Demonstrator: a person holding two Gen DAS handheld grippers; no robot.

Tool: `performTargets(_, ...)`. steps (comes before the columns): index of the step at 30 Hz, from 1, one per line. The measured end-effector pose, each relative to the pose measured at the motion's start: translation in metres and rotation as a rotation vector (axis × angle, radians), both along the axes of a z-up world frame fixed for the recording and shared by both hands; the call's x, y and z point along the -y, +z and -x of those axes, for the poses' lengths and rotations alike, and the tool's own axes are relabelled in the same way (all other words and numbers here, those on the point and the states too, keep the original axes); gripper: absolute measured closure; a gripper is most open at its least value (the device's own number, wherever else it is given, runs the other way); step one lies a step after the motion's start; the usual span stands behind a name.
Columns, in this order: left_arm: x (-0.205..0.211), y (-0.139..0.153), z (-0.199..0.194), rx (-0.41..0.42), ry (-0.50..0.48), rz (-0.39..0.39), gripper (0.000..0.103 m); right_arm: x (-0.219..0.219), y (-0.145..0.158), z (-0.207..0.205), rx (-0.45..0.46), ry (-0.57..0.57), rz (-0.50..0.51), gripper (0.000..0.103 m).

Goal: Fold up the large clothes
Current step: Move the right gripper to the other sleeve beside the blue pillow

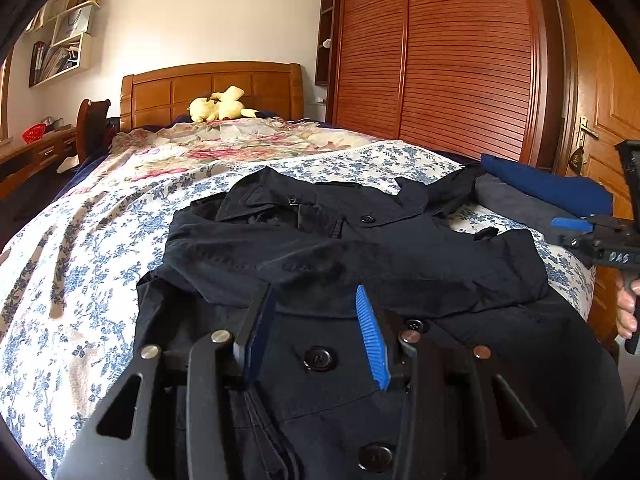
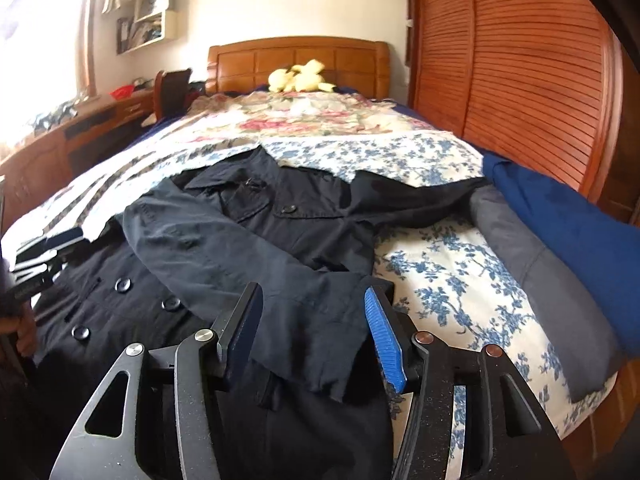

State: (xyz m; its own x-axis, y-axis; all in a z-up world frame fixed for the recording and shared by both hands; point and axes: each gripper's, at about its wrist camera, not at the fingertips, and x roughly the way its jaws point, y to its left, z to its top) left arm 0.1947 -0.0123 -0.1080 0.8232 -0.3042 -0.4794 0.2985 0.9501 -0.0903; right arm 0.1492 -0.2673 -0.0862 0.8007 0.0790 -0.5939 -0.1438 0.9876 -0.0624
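Your black coat flat on bed, collar far, hem near; long axis runs away from you. One sleeve already folded across chest, cuff under your right claw. Both claws empty, jaws apart; left claw over button front. Other sleeve lies far right, nearer right hand.

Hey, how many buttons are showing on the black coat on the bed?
4 buttons on the coat: one on the chest, two side by side just below the folded sleeve, at and, one nearest the camera. The sleeve may hide more.
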Motion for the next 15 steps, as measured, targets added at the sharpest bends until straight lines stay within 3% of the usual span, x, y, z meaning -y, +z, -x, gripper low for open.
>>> performTargets(7,0.006,0.002,-0.002,0.005,-0.015,0.005,0.063,0.0,-0.034,-0.042,-0.068,-0.007,0.109,0.049)
performTargets(13,0.007,0.002,-0.003,0.006,-0.033,0.02,0.062,0.021,-0.075,-0.069,-0.229,-0.038,0.088,0.048)
performTargets(15,0.007,0.003,-0.002,0.009,-0.039,0.029,0.061,0.026,-0.082,-0.066,-0.239,-0.031,0.065,0.048)
